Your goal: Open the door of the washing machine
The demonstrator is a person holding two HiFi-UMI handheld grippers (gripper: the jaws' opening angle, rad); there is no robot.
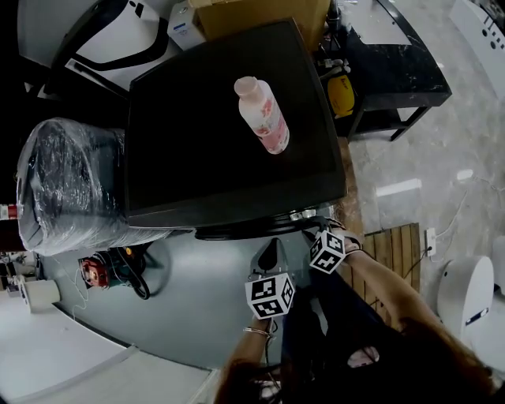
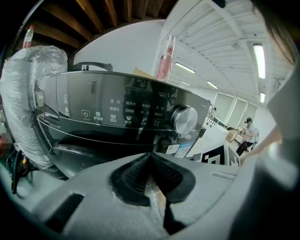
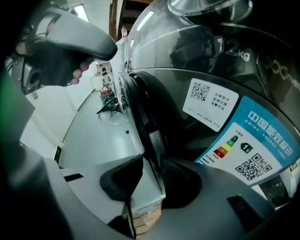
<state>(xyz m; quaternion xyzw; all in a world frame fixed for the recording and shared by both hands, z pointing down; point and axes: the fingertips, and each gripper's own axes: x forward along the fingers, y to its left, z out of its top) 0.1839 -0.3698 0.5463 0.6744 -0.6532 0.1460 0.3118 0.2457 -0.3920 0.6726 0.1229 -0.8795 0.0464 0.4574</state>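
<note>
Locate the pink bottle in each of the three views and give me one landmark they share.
Head view: pink bottle on the washing machine, on its black top, upper middle.
Left gripper view: top centre, upright above the control panel.
Right gripper view: not in it.
Shared landmark: the washing machine; its door glass fills the right gripper view.

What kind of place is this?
Likely a workshop or test lab rather than a home: the washing machine stands on a grey floor, beside a plastic-wrapped bundle, with a cardboard box behind.
</note>
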